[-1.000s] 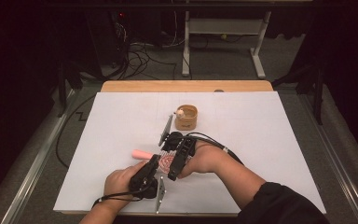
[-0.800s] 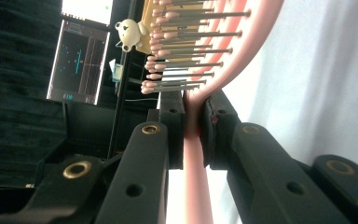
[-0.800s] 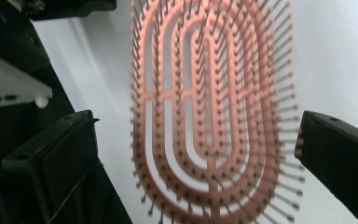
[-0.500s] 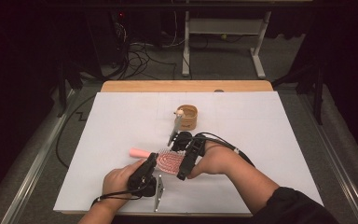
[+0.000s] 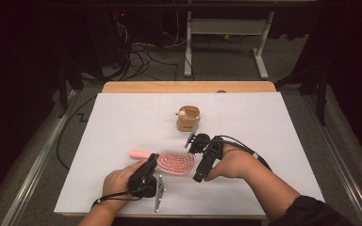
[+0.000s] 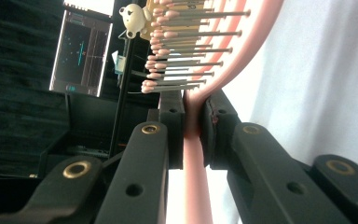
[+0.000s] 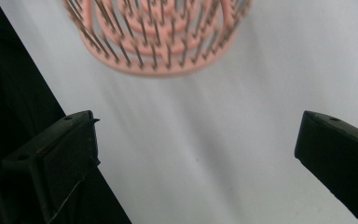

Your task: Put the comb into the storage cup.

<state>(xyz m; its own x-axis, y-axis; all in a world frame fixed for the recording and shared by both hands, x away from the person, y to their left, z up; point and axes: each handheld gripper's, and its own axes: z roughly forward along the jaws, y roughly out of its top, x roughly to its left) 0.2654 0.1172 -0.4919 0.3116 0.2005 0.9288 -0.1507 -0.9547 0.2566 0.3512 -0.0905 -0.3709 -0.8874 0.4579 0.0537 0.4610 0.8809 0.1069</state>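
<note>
A pink hairbrush (image 5: 175,163) lies bristles-up on the white table sheet (image 5: 273,141), its handle (image 5: 139,154) pointing left. My left gripper (image 5: 152,164) is shut on the brush's neck, and the left gripper view shows that gripper (image 6: 193,116) clamping the pink stem (image 6: 196,186) just below the bristles (image 6: 186,51). My right gripper (image 5: 197,162) stands open just right of the brush head. In the right gripper view that gripper (image 7: 198,121) has its jaws spread wide, with the brush head (image 7: 158,42) beyond them and only the sheet between them.
A small wooden cup (image 5: 188,118) with a little bear figure (image 5: 182,113) at its rim stands behind the right gripper, near the table's middle. The bear figure (image 6: 131,18) also shows past the bristles. Cables trail from both grippers toward the front edge.
My right hand and gripper have drawn back to the right, uncovering the brush head. The left gripper has kept its hold on the neck.
</note>
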